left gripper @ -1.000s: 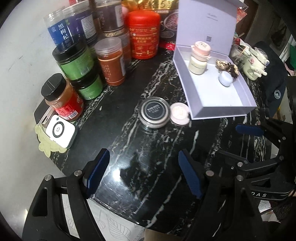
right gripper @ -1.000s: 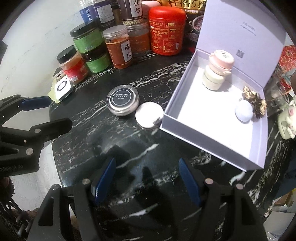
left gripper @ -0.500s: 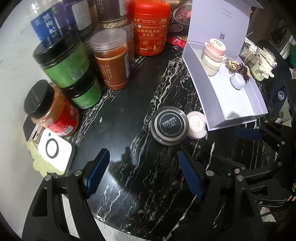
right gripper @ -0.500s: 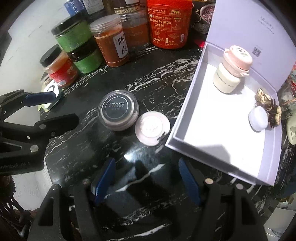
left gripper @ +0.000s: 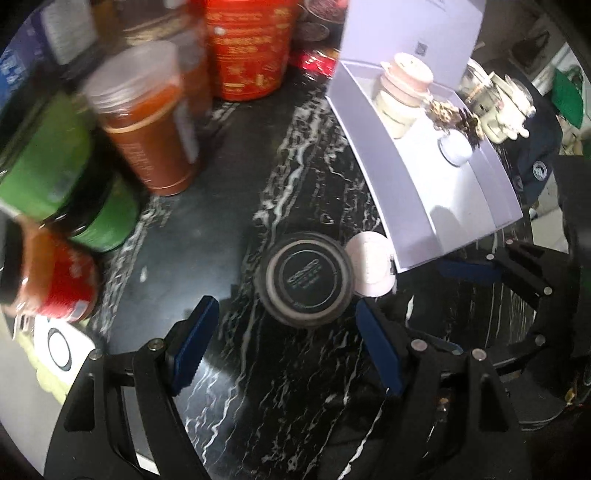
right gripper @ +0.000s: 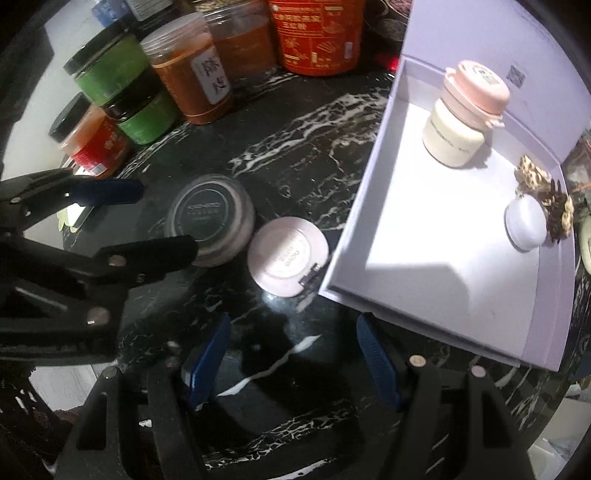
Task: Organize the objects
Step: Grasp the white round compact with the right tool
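A round tin with a black lid (left gripper: 306, 278) (right gripper: 208, 218) sits on the black marble table. A pink compact (left gripper: 371, 264) (right gripper: 288, 254) lies beside it, against the corner of an open lavender box (left gripper: 391, 206) (right gripper: 406, 306). The box holds a cream jar with a pink lid (right gripper: 461, 118), a small white case (right gripper: 526, 223) and a leopard hair clip (right gripper: 546, 192). My left gripper (left gripper: 286, 343) is open and empty, its jaws just short of the tin; it also shows in the right wrist view (right gripper: 147, 218). My right gripper (right gripper: 291, 354) is open and empty, in front of the compact.
Several food jars stand at the back left: green-labelled jars (right gripper: 122, 85), an orange-filled jar (right gripper: 188, 77), a red-labelled jar (right gripper: 92, 140) and a big red canister (right gripper: 314, 33). A white card (left gripper: 59, 347) lies at the table's left edge. A white figurine (left gripper: 506, 110) stands behind the box.
Both grippers have moved forward toward the tin and the compact, which now look larger and closer. Both stay open. The left view is blurred with motion.
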### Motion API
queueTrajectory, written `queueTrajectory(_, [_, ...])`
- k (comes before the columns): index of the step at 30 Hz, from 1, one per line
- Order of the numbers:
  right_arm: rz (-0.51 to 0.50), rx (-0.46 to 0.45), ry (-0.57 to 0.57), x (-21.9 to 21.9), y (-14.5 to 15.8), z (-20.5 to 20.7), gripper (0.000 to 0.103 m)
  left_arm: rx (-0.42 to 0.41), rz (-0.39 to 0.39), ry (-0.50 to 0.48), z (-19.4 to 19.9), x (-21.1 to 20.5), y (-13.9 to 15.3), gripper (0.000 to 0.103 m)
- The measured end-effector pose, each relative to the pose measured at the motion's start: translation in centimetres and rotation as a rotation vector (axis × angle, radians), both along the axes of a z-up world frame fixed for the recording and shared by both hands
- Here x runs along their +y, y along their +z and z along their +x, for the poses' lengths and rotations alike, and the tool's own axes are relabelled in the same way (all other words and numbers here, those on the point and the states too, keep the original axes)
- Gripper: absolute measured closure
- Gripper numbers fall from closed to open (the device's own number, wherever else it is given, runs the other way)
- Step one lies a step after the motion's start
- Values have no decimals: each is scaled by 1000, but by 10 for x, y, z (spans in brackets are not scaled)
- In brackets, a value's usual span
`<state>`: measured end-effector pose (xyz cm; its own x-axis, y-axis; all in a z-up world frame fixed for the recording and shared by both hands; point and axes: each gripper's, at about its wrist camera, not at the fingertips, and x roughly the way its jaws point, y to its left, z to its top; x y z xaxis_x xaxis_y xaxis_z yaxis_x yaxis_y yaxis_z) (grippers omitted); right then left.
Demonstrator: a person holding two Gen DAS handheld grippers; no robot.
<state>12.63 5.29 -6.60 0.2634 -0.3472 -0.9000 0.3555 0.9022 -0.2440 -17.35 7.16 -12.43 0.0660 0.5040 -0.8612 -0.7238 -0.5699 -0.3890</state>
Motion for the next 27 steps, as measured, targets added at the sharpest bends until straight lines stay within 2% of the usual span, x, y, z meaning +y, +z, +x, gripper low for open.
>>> queueTrajectory(6, [18, -5, -17, -5, -3, -2, 31, -41, -13, -23, -2, 16, -19, 27])
queueTrajectory(9, [45, -26, -17, -6, -6, -2, 31, -70, 4, -24, -4, 19, -27, 26])
queueTrajectory(16, [54, -69, -19, -2, -12, 5, 31, -56, -3, 44, -12, 8, -34, 26])
queueTrajectory(19, [77, -89, -53, -5, -19, 9, 32, -83, -8, 75, -21, -2, -41, 26])
queueTrajectory(22, [56, -126, -69, -1, -18, 12, 33, -88, -12, 99, -26, -12, -45, 26])
queueTrajectory(25, [39, -169, -92, 1, -15, 15, 41, -77, -16, 112, -27, -19, -46, 26])
queueTrajectory(27, [10, -180, -104, 2, -14, 16, 55, -78, -17, 120, -28, -22, -47, 26])
